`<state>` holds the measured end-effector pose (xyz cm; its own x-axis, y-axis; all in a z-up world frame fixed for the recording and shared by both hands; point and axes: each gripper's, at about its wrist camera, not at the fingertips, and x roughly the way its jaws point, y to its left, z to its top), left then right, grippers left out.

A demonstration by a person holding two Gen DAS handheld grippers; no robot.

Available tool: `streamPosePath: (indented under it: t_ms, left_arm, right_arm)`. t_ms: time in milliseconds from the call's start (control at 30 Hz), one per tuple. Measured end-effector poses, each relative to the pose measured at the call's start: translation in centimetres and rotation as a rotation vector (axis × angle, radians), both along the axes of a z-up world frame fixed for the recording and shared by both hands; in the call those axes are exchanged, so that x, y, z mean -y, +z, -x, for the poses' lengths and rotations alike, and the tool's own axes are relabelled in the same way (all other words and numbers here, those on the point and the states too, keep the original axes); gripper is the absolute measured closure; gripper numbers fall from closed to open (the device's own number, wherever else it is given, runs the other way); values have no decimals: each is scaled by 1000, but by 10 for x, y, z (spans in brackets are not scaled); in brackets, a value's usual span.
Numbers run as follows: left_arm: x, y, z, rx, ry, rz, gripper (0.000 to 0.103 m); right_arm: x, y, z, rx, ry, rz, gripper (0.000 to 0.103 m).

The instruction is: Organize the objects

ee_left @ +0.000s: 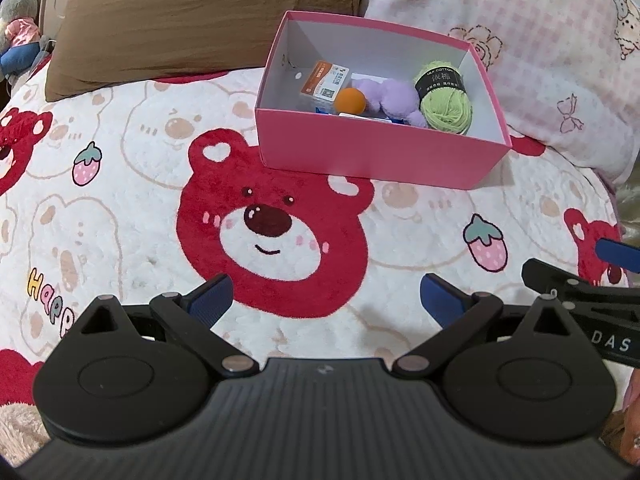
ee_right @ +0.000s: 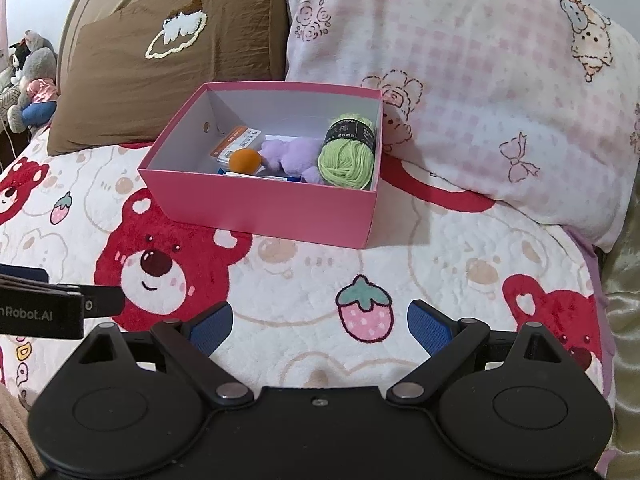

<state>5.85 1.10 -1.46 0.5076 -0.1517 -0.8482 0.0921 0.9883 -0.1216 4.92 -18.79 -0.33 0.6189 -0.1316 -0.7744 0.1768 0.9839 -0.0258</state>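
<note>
Now, scene: a pink box (ee_left: 372, 152) sits on a bear-print blanket (ee_left: 120, 208), its far side close to a brown pillow (ee_left: 192, 20) and a pink checked pillow (ee_left: 520, 40).
Box contents: green yarn (ee_left: 446, 98) at the right end, a purple plush (ee_left: 386, 98) beside it, an orange ball (ee_left: 351, 100) left of the plush, an orange-and-white packet (ee_left: 328, 82) behind the ball. All lie inside the walls; nothing loose shows on the blanket near the box.
Left gripper (ee_left: 326, 302): jaws spread wide, nothing between the blue pads, low over the blanket on the near side of the box.
Right gripper (ee_right: 320, 328): likewise spread and empty, also on the near side of the box.
Direction: the box lies straight ahead and slightly right of the left gripper; ahead and slightly left of the right gripper.
Long axis: the box runs left to right across both views, its long near wall facing both grippers.
Nearer hand: the two look about equally far; the right gripper faces the yarn end, the left the packet end.
Judgement: sorting looks largely done. If the box is to be moved, each gripper would likely take its own end wall.
Risk: thin card walls may flex or tip the load on the soft blanket.
</note>
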Motion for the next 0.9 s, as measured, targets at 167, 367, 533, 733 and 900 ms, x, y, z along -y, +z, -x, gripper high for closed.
streamPosePath:
  t_ms: [167, 367, 533, 733, 900]
  left_arm:
    - [-1, -2, 1, -4, -5, 7, 2]
    - [1, -5, 1, 27, -17, -29, 2]
    - [-1, -7, 3, 35, -36, -18, 2]
    - [-1, -7, 4, 25, -37, -13, 2]
    - [-1, -8, 5, 24, -24, -37, 2]
  right_arm:
    - [-2, -1, 0, -2, -4, 2, 7]
    - [-3, -1, 1, -14, -11, 4, 7]
    - [-3, -1, 2, -22, -24, 10, 7]
    - [-6, 0, 2, -23, -26, 24, 7]
    - [-7, 1, 2, -24, -24, 27, 7]
